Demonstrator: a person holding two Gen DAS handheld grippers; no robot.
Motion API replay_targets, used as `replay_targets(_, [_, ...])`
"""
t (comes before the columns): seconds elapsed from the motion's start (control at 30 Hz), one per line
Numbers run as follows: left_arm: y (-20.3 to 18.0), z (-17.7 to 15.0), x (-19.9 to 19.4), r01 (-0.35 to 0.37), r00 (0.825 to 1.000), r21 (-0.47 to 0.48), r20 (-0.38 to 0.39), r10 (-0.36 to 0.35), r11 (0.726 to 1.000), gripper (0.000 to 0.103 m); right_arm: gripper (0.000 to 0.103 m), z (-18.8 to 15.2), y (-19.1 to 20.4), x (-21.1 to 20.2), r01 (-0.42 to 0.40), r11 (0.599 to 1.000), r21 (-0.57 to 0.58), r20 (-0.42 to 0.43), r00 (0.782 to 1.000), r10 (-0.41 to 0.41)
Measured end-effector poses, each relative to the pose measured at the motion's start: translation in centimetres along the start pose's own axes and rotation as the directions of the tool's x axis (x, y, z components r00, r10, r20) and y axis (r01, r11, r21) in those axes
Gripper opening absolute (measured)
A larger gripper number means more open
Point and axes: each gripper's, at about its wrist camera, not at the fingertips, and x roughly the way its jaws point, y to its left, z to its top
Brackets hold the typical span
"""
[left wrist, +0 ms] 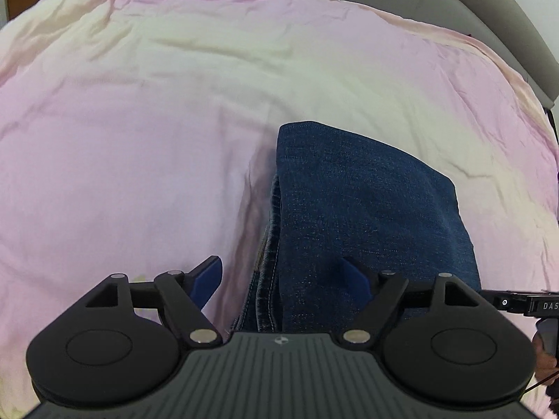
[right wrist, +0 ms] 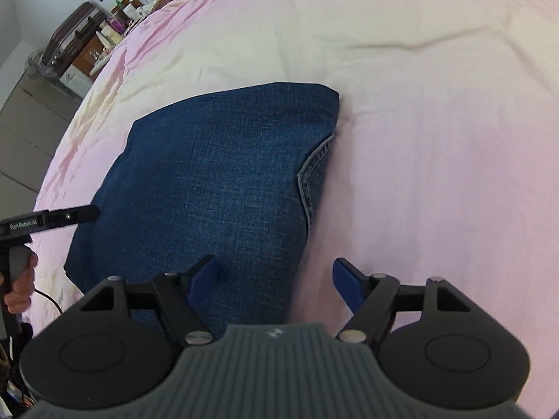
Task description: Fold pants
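a: where are the pants?
b: folded, centre of the right view, on the sheet.
a: grippers?
b: left gripper and right gripper both wide, holding nothing. i think: press the edges flat, gently.

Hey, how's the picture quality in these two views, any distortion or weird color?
Left wrist view: strong fisheye bulge, bedsheet shows uneven pink-to-yellow tint, jeans sharp. Right wrist view: same bulge, dark corner vignetting, background shelves small and soft.

Dark blue denim pants, folded compact, flat on bed.
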Motion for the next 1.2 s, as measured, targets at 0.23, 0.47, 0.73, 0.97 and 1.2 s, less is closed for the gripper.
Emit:
replay_targets(0.23, [0.9,-0.1,2.1,0.082,0.996,-0.035,-0.026,-0.083,0.996,0.093,0.070,-0.5,-1.6,1.5,-0.099,0.982,0.162,-0.004,0.995,0.101])
replay_targets(0.47, [1.5,0.1,3.8,0.149,0.988,-0.046,-0.033,-0.151,0.988,0.087,0.069,0.0,-1.8,3.7,-0.135,0.970,0.201,0.008,0.991,0.136])
replay_targets(0.73, [1.1,-0.1,2.0,0.122,0.992,-0.034,0.002,-0.122,0.992,0.041,0.035,0.5,0.3,3.4,-0.124,0.980,0.158,0.042,0.992,0.119])
replay_targets(0.97, [2.1,0.0,-4.0,0.136,0.989,-0.026,0.059,-0.134,0.990,0.020,0.017,1.5,5.6,-1.9,-0.184,0.980,0.073,0.093,0.980,0.177])
replay_targets(1.2, [6.2,-0.6,-12.3,0.103,0.983,-0.079,0.158,-0.089,0.992,0.019,0.017,1.8,15.2,-5.6,-0.289,0.957,-0.037,0.145,0.946,0.292])
